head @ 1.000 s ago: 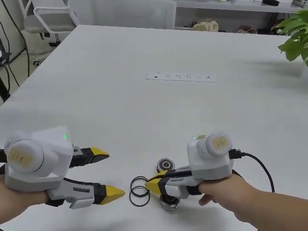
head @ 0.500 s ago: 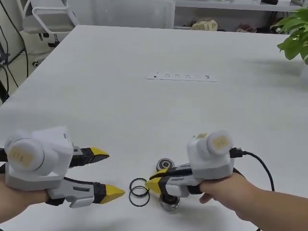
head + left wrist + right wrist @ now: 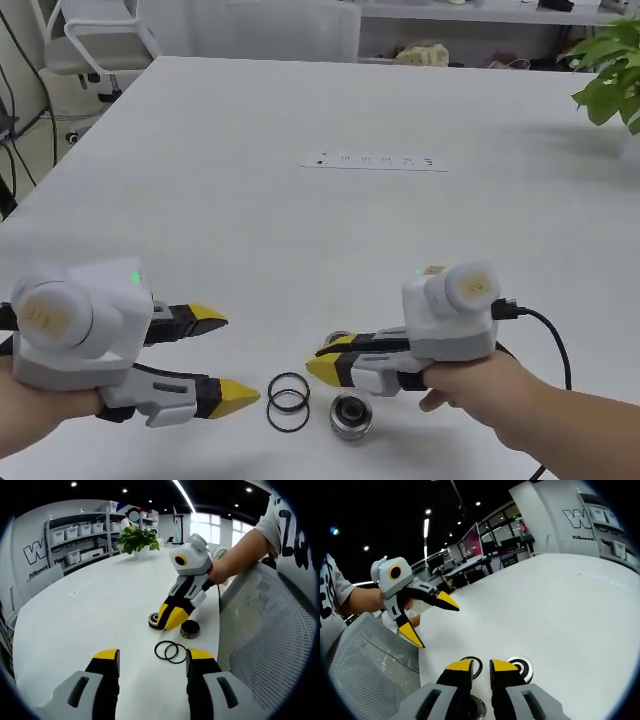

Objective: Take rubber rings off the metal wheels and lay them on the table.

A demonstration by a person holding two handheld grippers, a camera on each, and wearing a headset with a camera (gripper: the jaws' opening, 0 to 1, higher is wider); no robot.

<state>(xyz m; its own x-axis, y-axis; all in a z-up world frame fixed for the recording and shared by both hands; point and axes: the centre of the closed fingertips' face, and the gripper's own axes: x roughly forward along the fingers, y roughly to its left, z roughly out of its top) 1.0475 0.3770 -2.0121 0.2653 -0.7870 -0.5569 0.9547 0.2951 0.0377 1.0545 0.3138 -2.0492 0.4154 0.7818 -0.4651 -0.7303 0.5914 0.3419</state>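
Observation:
Two black rubber rings lie overlapping on the white table between my grippers. A bare metal wheel stands right of them. A second wheel peeks out behind my right gripper, which hovers just above the table with its jaws shut and nothing seen in them. My left gripper stands open left of the rings. In the left gripper view the rings lie ahead of the open jaws, with both wheels beyond. The right gripper view has a ring and a wheel.
A white power strip lies mid-table. A potted plant stands at the far right and an office chair at the far left. A black cable trails from the right gripper. A mesh chair back is close by.
My right gripper has lifted and drawn back to the right, uncovering the near wheel. The left gripper, rings and wheels have stayed put.

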